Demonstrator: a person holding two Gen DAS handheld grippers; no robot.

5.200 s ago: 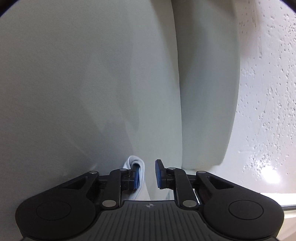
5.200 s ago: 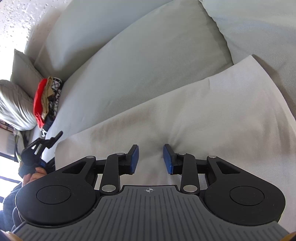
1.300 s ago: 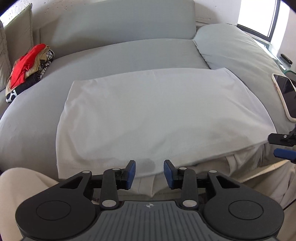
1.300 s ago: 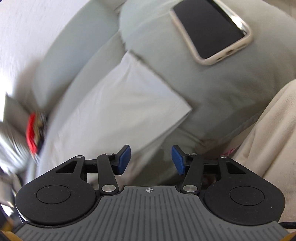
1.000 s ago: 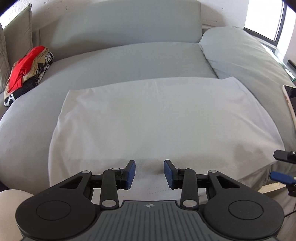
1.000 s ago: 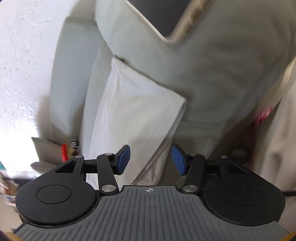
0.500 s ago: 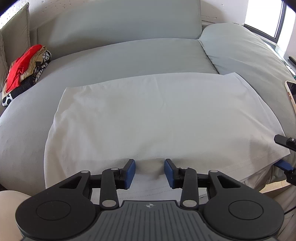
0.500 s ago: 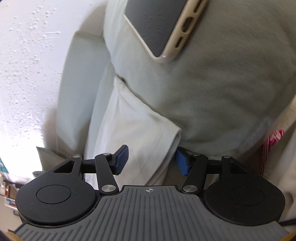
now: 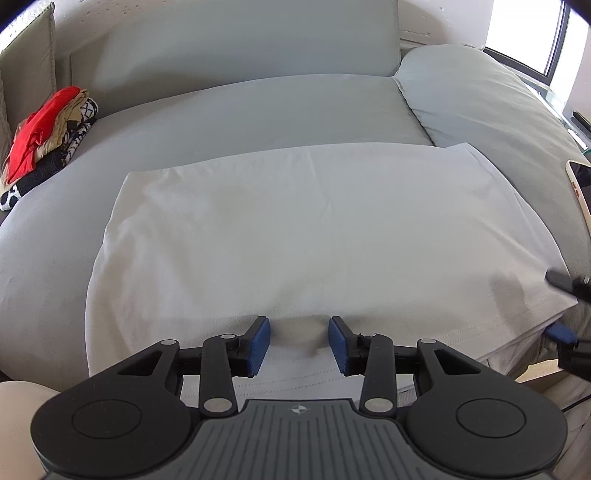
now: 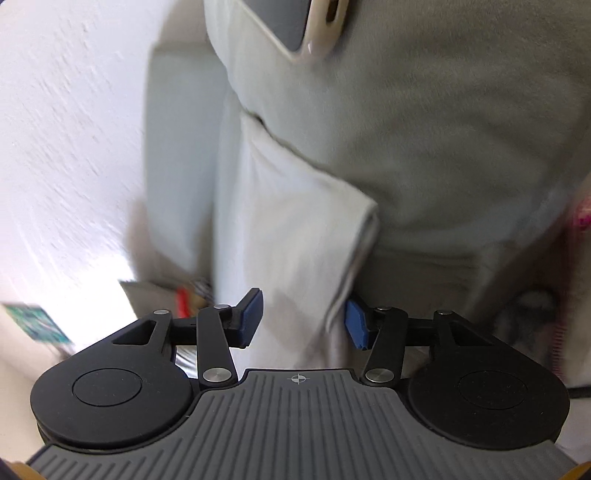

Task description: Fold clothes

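Note:
A white garment [image 9: 303,229] lies flat and folded on the grey sofa seat [image 9: 240,107], its hem hanging a little over the front edge. My left gripper [image 9: 299,338] is open just above the near hem, with a small ridge of cloth between its blue pads. In the right wrist view the same white garment [image 10: 295,229] shows its right front corner. My right gripper [image 10: 303,317] is open and straddles that corner's edge, one pad above the cloth and one below. That right gripper [image 9: 561,306] also appears at the right edge of the left wrist view.
A pile of folded clothes [image 9: 40,136], red on top, sits at the sofa's far left by a cushion. A phone [image 9: 578,184] lies on the right armrest, the same phone [image 10: 295,26] appearing above the right gripper. A person's light trouser leg [image 9: 14,417] is at the lower left.
The left gripper has lowered slightly onto the near hem. The right gripper has slid further onto the garment's right corner, with the view blurred by motion.

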